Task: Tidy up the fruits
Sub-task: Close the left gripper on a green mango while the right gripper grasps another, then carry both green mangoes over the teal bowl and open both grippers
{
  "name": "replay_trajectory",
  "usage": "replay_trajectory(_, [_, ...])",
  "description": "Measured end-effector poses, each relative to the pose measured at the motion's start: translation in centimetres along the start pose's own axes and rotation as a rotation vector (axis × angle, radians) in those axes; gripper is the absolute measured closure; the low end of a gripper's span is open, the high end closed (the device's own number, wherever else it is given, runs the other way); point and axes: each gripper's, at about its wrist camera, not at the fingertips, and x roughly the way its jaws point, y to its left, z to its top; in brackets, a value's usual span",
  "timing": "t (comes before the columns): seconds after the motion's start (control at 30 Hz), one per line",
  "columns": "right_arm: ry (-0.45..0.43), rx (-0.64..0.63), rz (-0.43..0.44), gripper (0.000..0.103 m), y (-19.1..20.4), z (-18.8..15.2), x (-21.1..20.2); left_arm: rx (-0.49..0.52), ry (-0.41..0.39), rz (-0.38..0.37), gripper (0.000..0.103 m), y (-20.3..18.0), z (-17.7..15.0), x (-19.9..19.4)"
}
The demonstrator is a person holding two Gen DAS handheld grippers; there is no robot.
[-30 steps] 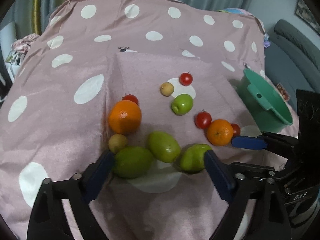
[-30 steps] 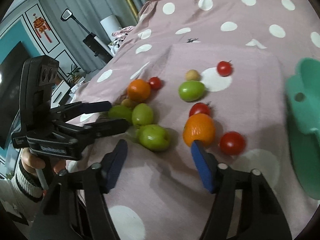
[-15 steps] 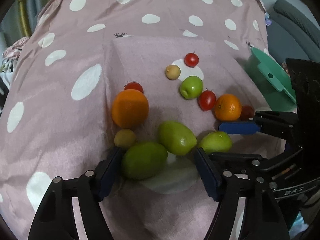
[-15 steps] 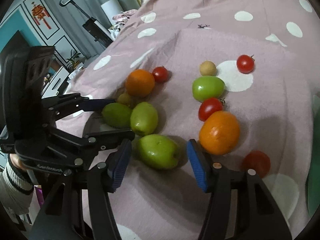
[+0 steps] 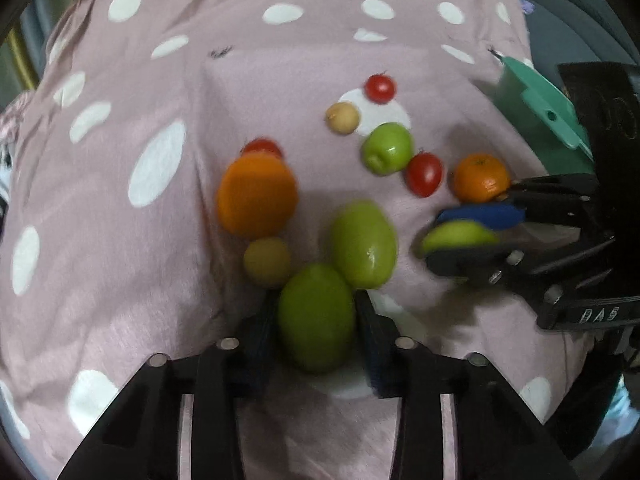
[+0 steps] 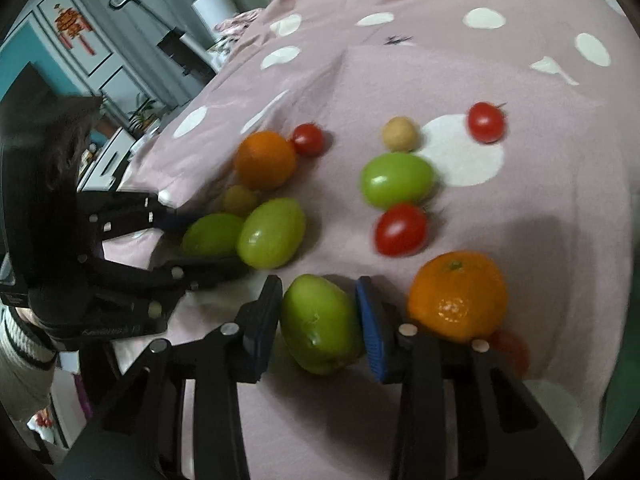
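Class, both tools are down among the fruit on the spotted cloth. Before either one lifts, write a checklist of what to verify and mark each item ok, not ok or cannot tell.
1. Left tool centred on its green fruit, closing: ok.
2. Right tool straddles its own green fruit, closing: ok.
3. Grips firm enough to lift: cannot tell.
4. Middle green fruit clear of left-held fruit: not ok, touching.
5. Orange clear of right tool: cannot tell, very close.
6. Green bowl reachable: cannot tell.

- A pink cloth with white polka dots (image 5: pixel 120 240) covers the whole surface.
- A grey-white panelled cabinet (image 6: pixel 80 52) stands far left, a red hanging ornament (image 6: pixel 70 26) on its door.
- A white cylinder (image 6: pixel 212 4) stands nearby.
- A grey sofa (image 5: pixel 580 4) sits far right.
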Motion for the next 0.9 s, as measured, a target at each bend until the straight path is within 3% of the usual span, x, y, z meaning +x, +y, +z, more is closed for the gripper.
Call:
replay_trajectory(0.23, [-0.017,0.009,0.0,0.064,-0.4,-0.3,-0.4,-0.01,-0.044,-0.003,0.067,-1.2,0.5,0.1])
replay_trajectory(0.6, [-0.036,-0.057,-0.048,0.065,0.1,-0.4,-0.3,-0.126,-0.105,-0.053,0.067,0.1,0.2,-1.5])
replay_trajectory(0.9, [-0.202,0.019,-0.007,0.065,-0.2,-1.5,-5.5,-0.111,-0.191,-0.072,0.067,-2.0,1.0,-4.5])
